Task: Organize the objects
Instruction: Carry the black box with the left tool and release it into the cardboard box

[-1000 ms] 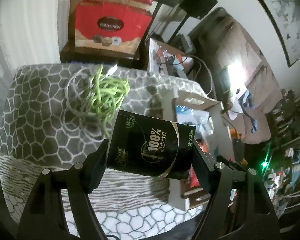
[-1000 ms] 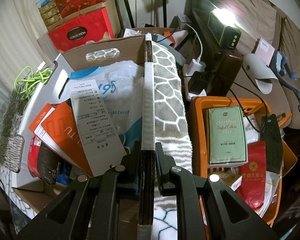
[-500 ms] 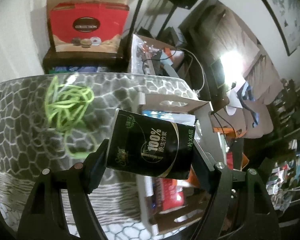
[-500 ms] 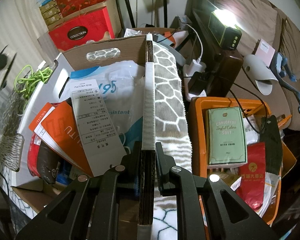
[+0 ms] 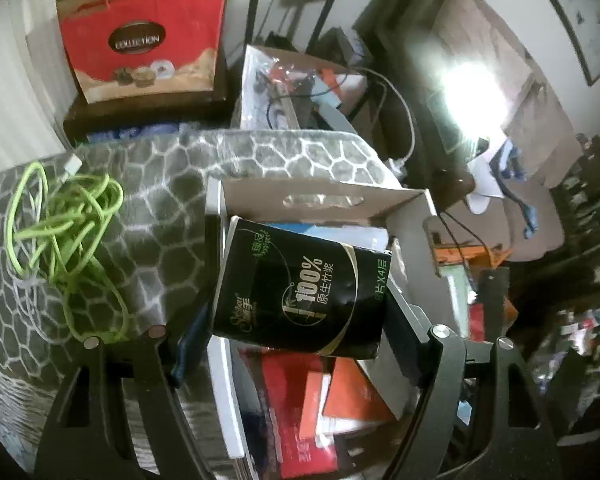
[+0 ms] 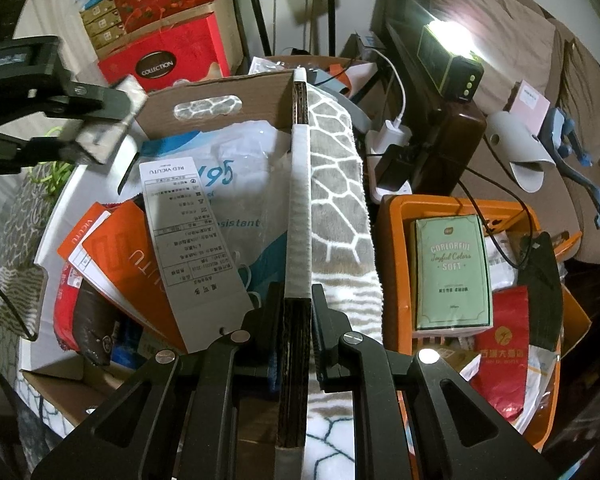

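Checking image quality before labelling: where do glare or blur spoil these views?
Left wrist view: the lamp blows out to white and the background smears, but the black tissue pack reads sharp. Right wrist view: mostly crisp; only the left gripper is motion-blurred.

Dim room, lamp (image 6: 452, 36) glare blown out upper right, left view motion-blurred, fisheye edges warped, dark corners
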A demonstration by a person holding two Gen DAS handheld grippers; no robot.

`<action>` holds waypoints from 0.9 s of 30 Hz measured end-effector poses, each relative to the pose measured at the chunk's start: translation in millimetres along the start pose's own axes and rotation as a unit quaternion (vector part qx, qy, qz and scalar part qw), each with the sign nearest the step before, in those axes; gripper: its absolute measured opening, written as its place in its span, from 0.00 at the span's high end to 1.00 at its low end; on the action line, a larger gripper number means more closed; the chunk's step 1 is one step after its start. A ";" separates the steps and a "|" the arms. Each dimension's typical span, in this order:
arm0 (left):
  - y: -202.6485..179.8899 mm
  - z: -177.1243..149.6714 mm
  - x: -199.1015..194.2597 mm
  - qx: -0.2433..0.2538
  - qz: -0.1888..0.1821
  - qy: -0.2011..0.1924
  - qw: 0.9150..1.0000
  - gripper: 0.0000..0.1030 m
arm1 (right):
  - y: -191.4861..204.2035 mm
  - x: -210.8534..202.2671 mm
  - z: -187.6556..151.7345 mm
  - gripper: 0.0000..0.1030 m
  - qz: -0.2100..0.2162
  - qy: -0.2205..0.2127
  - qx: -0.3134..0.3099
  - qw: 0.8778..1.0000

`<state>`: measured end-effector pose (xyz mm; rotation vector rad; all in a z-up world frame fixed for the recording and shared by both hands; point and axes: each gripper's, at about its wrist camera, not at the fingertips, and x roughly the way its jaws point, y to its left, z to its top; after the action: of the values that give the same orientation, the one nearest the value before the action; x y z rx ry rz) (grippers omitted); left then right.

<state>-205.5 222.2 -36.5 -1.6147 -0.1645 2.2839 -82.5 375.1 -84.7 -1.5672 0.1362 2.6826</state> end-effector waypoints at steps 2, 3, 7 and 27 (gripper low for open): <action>-0.5 1.6 5.6 -0.006 -0.002 0.005 1.000 0.27 | 0.8 0.3 -0.1 0.87 0.000 0.000 -0.002 1.000; -0.2 2.3 8.4 -0.011 -0.002 0.008 1.000 0.27 | 0.9 0.5 0.0 0.87 -0.001 0.000 -0.002 1.000; -1.2 2.9 17.5 -0.019 -0.001 0.008 1.000 0.27 | 0.2 0.9 0.1 0.87 0.000 0.000 -0.001 1.000; 24.1 0.7 -41.7 -0.022 0.050 -0.088 0.995 0.20 | 1.6 1.9 -1.8 0.87 -0.002 0.000 -0.003 1.000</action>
<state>-198.7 185.6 -5.8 -1.4709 -0.1807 2.5158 -82.0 373.4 -87.1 -1.5677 0.1254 2.6813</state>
